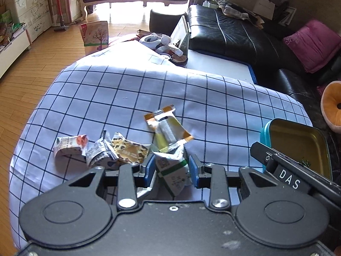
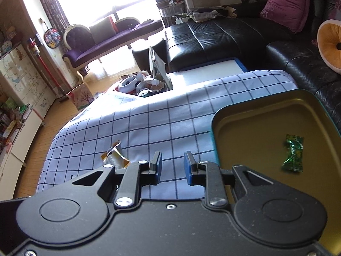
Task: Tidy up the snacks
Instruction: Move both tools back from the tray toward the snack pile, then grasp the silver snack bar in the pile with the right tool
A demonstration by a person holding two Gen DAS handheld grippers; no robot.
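Several wrapped snacks lie on a blue checked cloth [image 1: 127, 89]. My left gripper [image 1: 171, 169] has its blue pads on both sides of a white-and-green packet [image 1: 173, 170] and appears shut on it. An orange-edged packet [image 1: 168, 128] lies just ahead, a brown spotted packet [image 1: 130, 149] and white packets [image 1: 70, 146] to the left. A gold tin with a teal rim [image 1: 298, 140] stands at the right. In the right wrist view, my right gripper [image 2: 172, 166] is open and empty above the cloth, left of the tin [image 2: 266, 117], which holds a green candy [image 2: 293, 153].
A black leather sofa [image 1: 245, 34] runs along the right with a pink cushion [image 1: 313, 42] and an orange round cushion [image 1: 332, 104]. Clutter and a framed panel [image 1: 181, 34] sit at the table's far end. Wood floor [image 1: 32, 74] lies to the left.
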